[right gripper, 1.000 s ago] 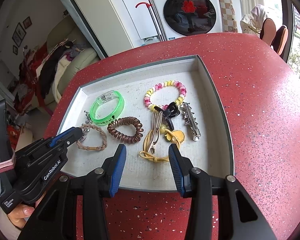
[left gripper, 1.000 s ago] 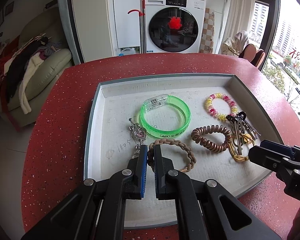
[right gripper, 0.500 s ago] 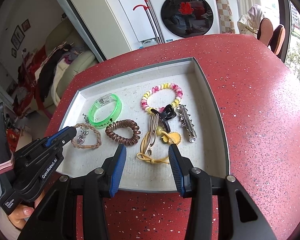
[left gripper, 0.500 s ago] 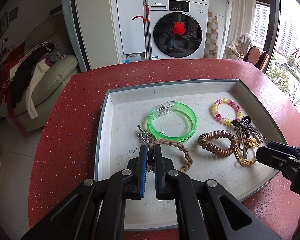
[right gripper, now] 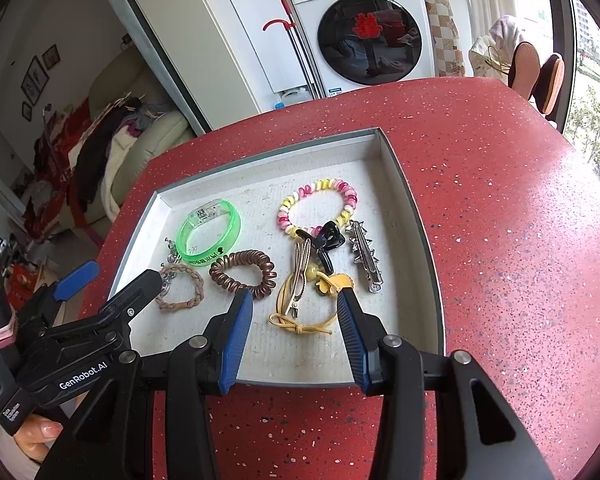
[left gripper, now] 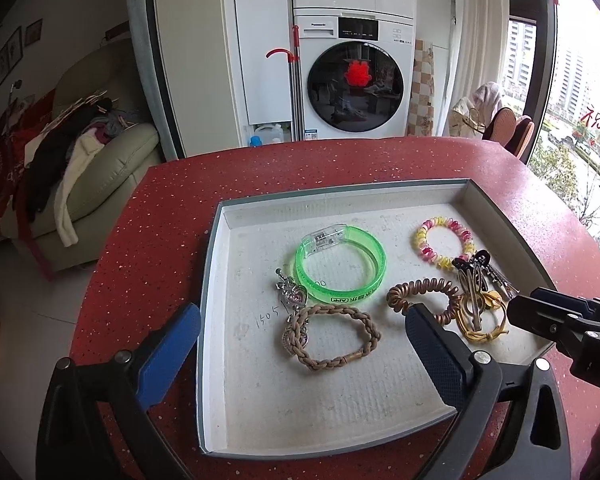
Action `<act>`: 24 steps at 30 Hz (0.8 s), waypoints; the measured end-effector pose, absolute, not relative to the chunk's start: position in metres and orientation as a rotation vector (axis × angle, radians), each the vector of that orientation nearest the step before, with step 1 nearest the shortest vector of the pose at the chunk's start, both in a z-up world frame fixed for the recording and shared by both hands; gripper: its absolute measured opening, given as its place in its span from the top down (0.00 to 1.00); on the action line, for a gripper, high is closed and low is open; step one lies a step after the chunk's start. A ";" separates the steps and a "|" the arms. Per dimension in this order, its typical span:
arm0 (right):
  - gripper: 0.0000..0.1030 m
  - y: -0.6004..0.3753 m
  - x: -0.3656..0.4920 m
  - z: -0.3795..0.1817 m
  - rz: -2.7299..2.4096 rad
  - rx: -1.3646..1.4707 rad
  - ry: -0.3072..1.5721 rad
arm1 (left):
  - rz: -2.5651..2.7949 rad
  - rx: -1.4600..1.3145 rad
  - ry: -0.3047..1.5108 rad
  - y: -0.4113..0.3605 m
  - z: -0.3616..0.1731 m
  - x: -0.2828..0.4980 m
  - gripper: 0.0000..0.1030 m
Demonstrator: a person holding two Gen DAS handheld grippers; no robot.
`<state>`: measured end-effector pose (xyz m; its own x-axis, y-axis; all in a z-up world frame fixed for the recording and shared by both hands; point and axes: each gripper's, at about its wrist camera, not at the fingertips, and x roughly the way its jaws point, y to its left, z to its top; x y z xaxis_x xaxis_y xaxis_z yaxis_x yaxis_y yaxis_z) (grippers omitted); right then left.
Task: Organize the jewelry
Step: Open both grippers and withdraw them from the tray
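Observation:
A grey-rimmed white tray (left gripper: 214,264) (right gripper: 420,216) holds the jewelry. A braided tan bracelet (left gripper: 332,336) (right gripper: 180,286) with a silver heart charm (left gripper: 292,298) lies near its front left. Behind it is a green bangle (left gripper: 340,268) (right gripper: 210,232). To the right are a brown coil tie (left gripper: 420,296) (right gripper: 242,272), a pink-yellow bead bracelet (left gripper: 444,242) (right gripper: 318,206), a yellow cord with clips (left gripper: 480,316) (right gripper: 300,300) and a silver spiked clip (right gripper: 364,256). My left gripper (left gripper: 300,336) is open above the braided bracelet, holding nothing. My right gripper (right gripper: 294,304) is open over the yellow cord.
The tray sits on a round red speckled table (right gripper: 500,200). Beyond it stand a washing machine (left gripper: 354,84) and a sofa with clothes (left gripper: 80,168). Chairs (right gripper: 536,76) stand by the window at the right.
My left gripper was shut on the braided bracelet's charm end; it has let go, opened wide and drawn back. The bracelet now lies flat in the tray. The right gripper stays open.

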<state>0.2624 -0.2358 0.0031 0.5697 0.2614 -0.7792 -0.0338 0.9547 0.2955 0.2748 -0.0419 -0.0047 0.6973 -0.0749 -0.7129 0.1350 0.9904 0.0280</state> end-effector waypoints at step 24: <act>0.14 -0.220 0.235 0.019 0.114 0.128 0.829 | -0.069 0.058 0.803 -0.023 0.001 0.244 0.00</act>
